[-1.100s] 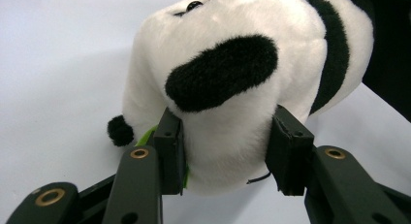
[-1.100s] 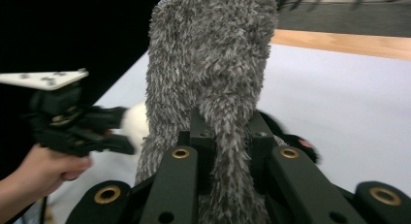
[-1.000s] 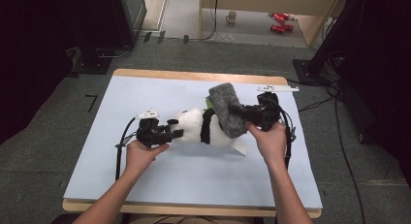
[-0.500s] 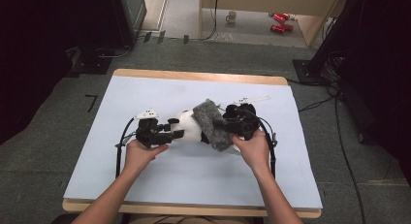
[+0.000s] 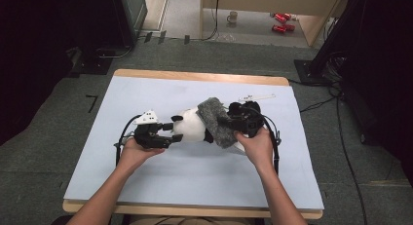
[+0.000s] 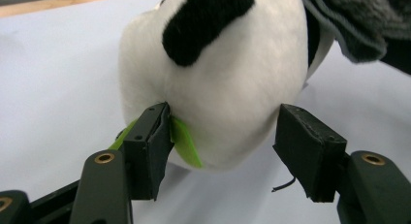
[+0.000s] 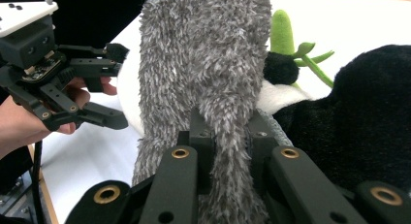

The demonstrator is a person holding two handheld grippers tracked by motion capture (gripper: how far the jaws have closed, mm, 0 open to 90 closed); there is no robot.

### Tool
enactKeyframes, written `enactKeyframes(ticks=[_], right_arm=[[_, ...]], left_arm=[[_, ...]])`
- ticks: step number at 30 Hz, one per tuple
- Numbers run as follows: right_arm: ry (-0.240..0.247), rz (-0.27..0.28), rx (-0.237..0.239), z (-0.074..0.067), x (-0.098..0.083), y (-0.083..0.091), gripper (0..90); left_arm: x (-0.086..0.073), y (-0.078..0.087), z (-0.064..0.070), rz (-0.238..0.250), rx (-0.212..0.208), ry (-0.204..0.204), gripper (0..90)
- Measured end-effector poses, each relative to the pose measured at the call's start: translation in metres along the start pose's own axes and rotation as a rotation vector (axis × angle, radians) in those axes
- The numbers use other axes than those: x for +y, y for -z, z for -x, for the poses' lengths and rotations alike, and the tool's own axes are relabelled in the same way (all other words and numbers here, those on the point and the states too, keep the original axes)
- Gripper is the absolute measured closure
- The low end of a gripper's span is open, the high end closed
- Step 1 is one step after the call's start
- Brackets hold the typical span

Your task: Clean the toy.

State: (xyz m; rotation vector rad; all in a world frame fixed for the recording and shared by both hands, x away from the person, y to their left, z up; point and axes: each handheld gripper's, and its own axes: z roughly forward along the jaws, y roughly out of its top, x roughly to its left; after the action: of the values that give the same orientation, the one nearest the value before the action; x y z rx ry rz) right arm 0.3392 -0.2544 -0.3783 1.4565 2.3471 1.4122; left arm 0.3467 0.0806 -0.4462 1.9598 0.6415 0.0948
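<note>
the plush panda (image 5: 192,127) lies on its side in the middle of the blue desk (image 5: 146,181). the left gripper (image 5: 168,137) has just been opening, its jaws spread on either side of the panda's head with one pad against a green leaf (image 6: 184,142). the right gripper (image 5: 225,121) has its jaws pinching the grey fuzzy cloth (image 7: 208,64) draped over the panda's body.

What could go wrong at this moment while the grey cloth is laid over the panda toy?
1. The left gripper has just been opening; one pad looks clear of the panda toy, so the toy may shift under the cloth.
2. The right gripper pinches a narrow fold of the grey cloth; it may bunch instead of spreading.
3. The green leaf lies against the left pad and may snag.
</note>
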Motion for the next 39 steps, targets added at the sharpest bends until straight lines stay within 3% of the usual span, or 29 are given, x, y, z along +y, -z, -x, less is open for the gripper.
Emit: enactKeyframes(ticks=[6,10,14,18,21,25,29,32,35,39], right_arm=[[-0.01,0.0,0.003,0.004,0.001,0.002,79.3],[-0.011,-0.003,0.011,0.005,0.002,0.001,79.3],[-0.013,-0.002,0.018,0.006,0.004,-0.002,79.2],[-0.012,0.001,0.016,0.007,0.005,-0.004,79.2],[-0.018,0.007,0.014,0.009,0.005,-0.003,79.2],[-0.02,0.006,0.013,0.008,0.005,-0.004,79.1],[-0.013,0.005,0.013,0.007,0.006,-0.007,79.0],[-0.011,0.008,0.013,0.006,0.006,-0.008,79.0],[-0.011,0.007,0.008,0.005,0.006,-0.009,78.9],[-0.009,0.024,-0.009,0.004,0.007,-0.008,78.9]], left_arm=[[0.005,0.001,-0.005,-0.01,-0.031,-0.114,34.9],[0.007,0.0,-0.015,-0.017,-0.056,-0.123,33.4],[0.003,-0.004,-0.02,0.006,-0.081,-0.153,33.8],[0.001,-0.013,-0.015,0.019,-0.05,-0.211,27.2],[0.002,-0.017,-0.012,0.036,-0.016,-0.218,25.6],[0.001,-0.024,-0.013,0.047,0.024,-0.171,25.4],[-0.001,-0.03,-0.017,0.057,0.025,-0.12,23.9],[-0.001,-0.031,-0.019,0.058,0.03,-0.105,24.3],[-0.001,-0.032,-0.017,0.058,0.047,-0.095,31.3],[0.001,-0.031,-0.016,0.051,0.043,-0.012,42.3]])
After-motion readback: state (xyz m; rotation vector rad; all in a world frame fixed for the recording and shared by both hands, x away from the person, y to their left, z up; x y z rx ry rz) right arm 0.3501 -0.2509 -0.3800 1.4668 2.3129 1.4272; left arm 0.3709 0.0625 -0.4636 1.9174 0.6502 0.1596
